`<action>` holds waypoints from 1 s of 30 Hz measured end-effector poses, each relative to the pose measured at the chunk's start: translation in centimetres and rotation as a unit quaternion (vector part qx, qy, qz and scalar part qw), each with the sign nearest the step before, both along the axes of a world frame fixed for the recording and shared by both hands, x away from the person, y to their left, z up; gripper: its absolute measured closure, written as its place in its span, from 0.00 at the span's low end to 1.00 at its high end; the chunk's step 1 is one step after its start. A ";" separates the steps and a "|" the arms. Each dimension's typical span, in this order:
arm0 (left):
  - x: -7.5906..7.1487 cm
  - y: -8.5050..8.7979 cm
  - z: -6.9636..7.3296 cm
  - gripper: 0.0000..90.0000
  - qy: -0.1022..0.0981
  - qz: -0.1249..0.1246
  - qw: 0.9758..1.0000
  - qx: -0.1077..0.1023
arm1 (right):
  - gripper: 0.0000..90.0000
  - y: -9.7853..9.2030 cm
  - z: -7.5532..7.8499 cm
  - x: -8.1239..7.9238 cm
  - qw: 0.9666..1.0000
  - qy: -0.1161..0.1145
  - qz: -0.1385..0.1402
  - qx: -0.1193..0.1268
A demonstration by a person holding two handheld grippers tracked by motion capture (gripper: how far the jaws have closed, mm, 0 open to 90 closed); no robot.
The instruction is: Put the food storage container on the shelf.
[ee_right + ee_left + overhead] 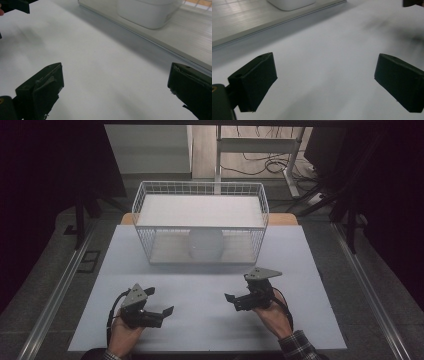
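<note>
The white, rounded container [205,244] sits half veiled behind the wire basket [150,227] mesh, its top cut off in both gripper views. It looks smooth and matte against the pale tabletop [200,305]. Left gripper [167,310] and right gripper [229,298] rest well short of it, jaws wide and empty.

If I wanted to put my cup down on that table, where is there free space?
The white table is bare between the left gripper and right gripper, and along both side edges. The back is taken up by the wire basket, which holds a white container.
</note>
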State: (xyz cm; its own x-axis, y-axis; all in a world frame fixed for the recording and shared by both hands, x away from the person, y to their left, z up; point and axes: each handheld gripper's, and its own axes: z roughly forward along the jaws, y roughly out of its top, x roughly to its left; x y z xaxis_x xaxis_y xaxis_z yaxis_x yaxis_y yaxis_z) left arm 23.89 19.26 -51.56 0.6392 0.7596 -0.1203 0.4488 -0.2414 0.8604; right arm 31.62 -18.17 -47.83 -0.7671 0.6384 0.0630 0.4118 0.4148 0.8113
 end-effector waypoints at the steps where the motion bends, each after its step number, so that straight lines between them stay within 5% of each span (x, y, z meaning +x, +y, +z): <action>1: -0.1 0.1 0.0 0.04 0.000 0.002 1.000 0.001 | 0.00 0.0 0.0 0.0 1.000 0.000 0.000 0.000; 17: -1.6 1.7 -0.4 0.00 0.001 0.041 0.999 0.032 | 0.00 -5.5 -0.6 -3.6 0.997 -0.011 -0.071 -0.004; 26: -1.8 1.8 -1.0 0.00 0.007 0.044 0.997 0.062 | 0.00 -6.9 -2.4 -5.2 0.996 0.018 -0.078 -0.038; 30: -1.7 1.4 -1.5 0.00 0.024 0.037 0.995 0.089 | 0.00 -7.5 -3.4 -5.4 0.994 0.051 -0.074 -0.064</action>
